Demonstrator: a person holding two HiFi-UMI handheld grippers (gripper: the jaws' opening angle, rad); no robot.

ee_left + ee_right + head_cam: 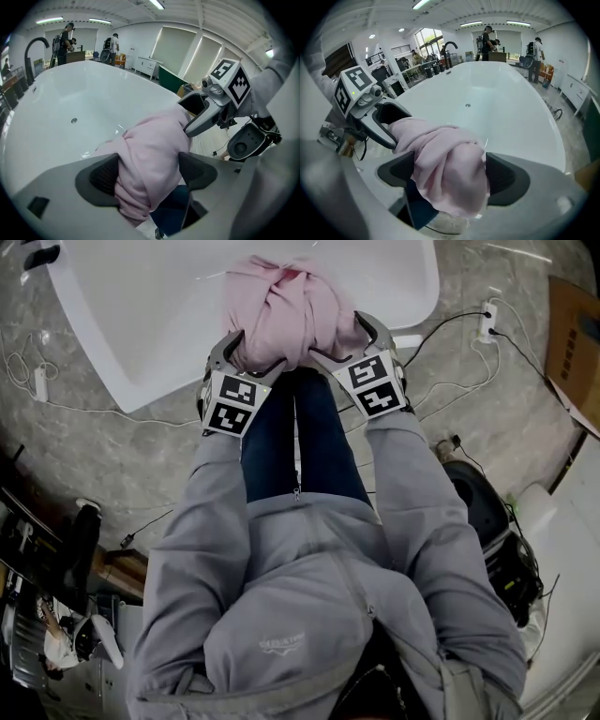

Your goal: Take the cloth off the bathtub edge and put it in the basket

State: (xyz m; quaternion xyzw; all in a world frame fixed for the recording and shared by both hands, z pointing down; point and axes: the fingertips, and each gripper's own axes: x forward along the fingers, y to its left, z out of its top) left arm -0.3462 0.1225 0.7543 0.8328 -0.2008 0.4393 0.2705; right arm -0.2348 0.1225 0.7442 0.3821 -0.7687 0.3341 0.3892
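Observation:
A bunched pink cloth (286, 310) lies over the near edge of the white bathtub (141, 324), hanging down the outside. My left gripper (246, 357) reaches onto its left side and my right gripper (349, 345) onto its right. In the left gripper view the cloth (150, 159) sits between the wide jaws of the left gripper (150, 171); it touches one pad and leaves a gap at the other. In the right gripper view the cloth (445, 164) fills most of the space between the spread jaws of the right gripper (447, 176). No basket is in view.
The person's blue-trousered legs (300, 437) stand against the tub's end. Cables and a power strip (487, 320) lie on the marble floor at the right, near a cardboard box (574, 334). A dark tap (35, 47) rises at the tub's far end; people (65, 40) stand beyond.

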